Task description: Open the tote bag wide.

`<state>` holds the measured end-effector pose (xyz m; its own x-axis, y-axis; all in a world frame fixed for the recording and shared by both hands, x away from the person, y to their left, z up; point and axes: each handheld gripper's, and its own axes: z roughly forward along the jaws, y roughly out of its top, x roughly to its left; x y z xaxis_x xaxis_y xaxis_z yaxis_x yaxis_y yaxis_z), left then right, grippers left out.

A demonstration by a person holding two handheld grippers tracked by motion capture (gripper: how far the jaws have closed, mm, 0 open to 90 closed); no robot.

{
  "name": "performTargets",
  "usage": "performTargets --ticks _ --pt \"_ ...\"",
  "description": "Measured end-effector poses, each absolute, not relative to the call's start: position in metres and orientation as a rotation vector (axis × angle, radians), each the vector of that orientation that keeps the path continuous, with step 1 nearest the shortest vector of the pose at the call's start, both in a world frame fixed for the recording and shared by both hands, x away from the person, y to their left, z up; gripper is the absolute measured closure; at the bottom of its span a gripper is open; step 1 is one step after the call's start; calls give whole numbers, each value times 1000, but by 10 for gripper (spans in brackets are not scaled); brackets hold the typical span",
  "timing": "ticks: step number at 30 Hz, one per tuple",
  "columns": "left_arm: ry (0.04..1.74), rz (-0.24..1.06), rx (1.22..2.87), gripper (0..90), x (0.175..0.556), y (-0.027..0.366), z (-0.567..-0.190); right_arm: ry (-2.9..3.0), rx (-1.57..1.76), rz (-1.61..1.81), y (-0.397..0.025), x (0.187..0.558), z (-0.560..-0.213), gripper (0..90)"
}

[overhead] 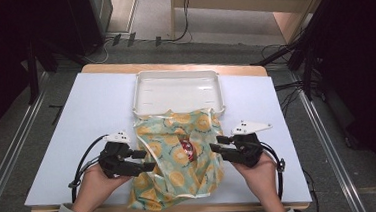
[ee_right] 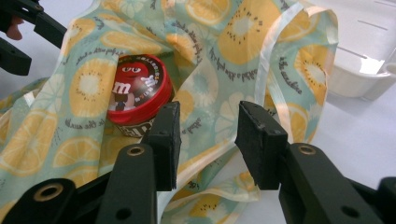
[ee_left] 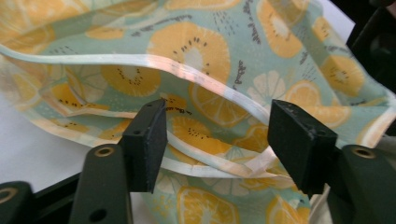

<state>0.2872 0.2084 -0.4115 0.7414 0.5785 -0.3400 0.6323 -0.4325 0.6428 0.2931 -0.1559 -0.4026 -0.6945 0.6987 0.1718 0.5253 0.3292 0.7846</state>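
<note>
Both hand-held grippers open: left hand-held gripper [overhead: 142,160] jaws straddle the fruit-print cloth bag's [overhead: 179,159] white hem, right hand-held gripper [overhead: 218,146] at its opposite edge. Bag lies crumpled mid-counter [overhead: 91,112], just before the white tray [overhead: 177,89]. Red M&M's tin [ee_right: 137,91] sits in its folds.

Folds of the fruit-print cloth [overhead: 179,156] hide most of the red candy tub [overhead: 187,149] in the high view; its lower body is buried in the right gripper view too. The cloth also covers the white tray's [overhead: 176,77] near rim.
</note>
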Motion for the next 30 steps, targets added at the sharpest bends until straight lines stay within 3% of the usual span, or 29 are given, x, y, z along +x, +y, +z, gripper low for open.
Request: performTargets --ticks 9,18,20,21,23,24,30 --pt "884 -92 2128 376 291 199 -413 2387 1131 1300 -157 291 -406 606" --pt "861 -104 2138 433 300 190 -416 2375 1152 1302 -156 292 -410 593" --pt "857 -108 2136 502 301 189 -417 2373 1156 1295 -155 292 -412 589" --pt "848 -112 2134 613 301 189 -416 2377 1167 1283 -155 292 -414 580" --pt "831 -120 2134 657 302 190 -416 2378 1166 1279 -155 292 -415 577" --pt "810 -128 2138 769 302 190 -416 2377 1178 1275 -155 292 -416 565" --pt "792 -114 2159 900 301 188 -414 2368 1194 1282 -157 292 -418 552"
